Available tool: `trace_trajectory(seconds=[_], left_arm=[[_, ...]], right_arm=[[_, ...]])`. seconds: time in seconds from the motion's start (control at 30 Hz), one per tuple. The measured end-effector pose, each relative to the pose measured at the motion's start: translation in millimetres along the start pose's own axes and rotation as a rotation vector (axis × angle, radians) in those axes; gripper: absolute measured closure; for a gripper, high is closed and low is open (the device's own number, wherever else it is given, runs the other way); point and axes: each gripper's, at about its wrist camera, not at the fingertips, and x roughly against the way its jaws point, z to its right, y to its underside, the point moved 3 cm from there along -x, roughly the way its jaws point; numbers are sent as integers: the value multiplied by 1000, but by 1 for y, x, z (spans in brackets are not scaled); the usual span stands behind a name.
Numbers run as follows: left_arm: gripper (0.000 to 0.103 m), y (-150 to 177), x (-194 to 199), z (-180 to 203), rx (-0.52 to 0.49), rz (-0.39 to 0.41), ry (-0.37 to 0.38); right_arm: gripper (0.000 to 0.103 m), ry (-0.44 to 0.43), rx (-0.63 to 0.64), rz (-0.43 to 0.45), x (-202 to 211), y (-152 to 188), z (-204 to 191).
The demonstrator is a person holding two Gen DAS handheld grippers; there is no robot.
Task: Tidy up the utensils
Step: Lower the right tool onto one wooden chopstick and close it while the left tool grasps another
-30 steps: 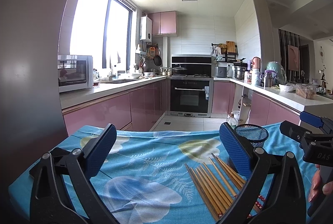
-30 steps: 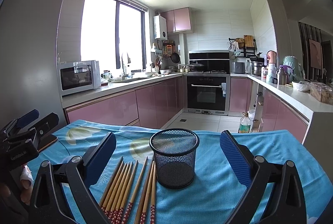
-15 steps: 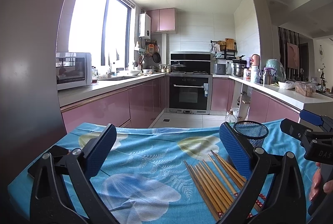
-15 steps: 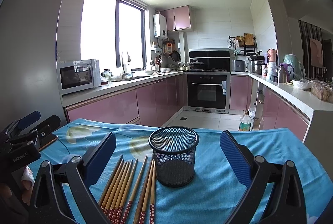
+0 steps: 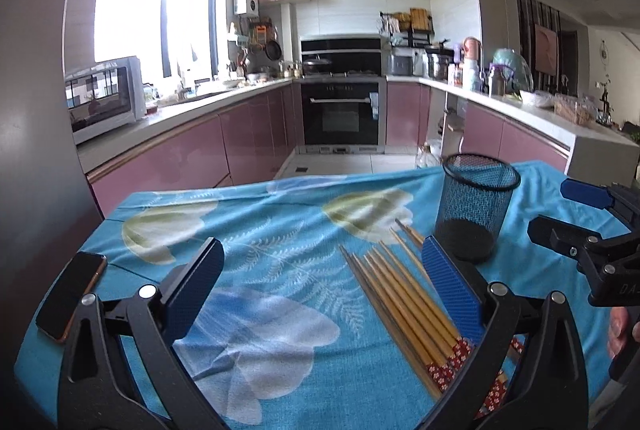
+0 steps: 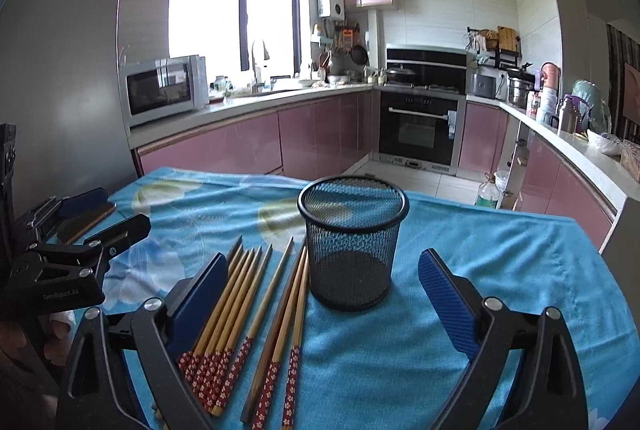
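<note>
Several wooden chopsticks (image 5: 404, 302) with red patterned ends lie side by side on the blue floral tablecloth (image 5: 280, 230); they also show in the right wrist view (image 6: 248, 306). An empty black mesh cup (image 6: 352, 242) stands upright just right of them, also in the left wrist view (image 5: 476, 206). My left gripper (image 5: 320, 286) is open and empty above the cloth, left of the chopsticks. My right gripper (image 6: 322, 294) is open and empty, facing the cup and chopsticks.
A black phone (image 5: 72, 294) lies near the table's left edge. Beyond the table's far edge are pink kitchen cabinets (image 6: 256, 146), an oven (image 6: 420, 130) and a microwave (image 6: 164, 90). The left gripper shows in the right wrist view (image 6: 80, 242).
Both cameras have tilted down and moved closer to the table. The chopsticks and mesh cup appear larger. Both grippers remain open.
</note>
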Motion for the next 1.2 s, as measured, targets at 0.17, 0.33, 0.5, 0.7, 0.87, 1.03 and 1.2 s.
trace_trajectory(seconds=[0.17, 0.33, 0.5, 0.7, 0.87, 1.03, 1.2], left_arm=[[14, 14, -28, 4, -25, -136, 49], [21, 31, -57, 14, -57, -255, 82], [23, 41, -75, 20, -77, -334, 99], [33, 47, -87, 19, -68, -397, 106], [42, 48, -93, 13, -40, -428, 138], [46, 46, -100, 17, -58, -456, 159], [63, 42, -106, 19, -58, -465, 157]], right_arm=[[42, -26, 19, -162, -31, 18, -4], [62, -54, 25, -285, -55, 31, -8], [71, -60, 28, -347, -65, 38, -10], [75, -72, 35, -401, -73, 40, -7], [77, -66, 54, -408, -80, 38, -12], [77, -63, 67, -409, -89, 34, -17], [91, -88, 44, -417, -96, 31, -21]])
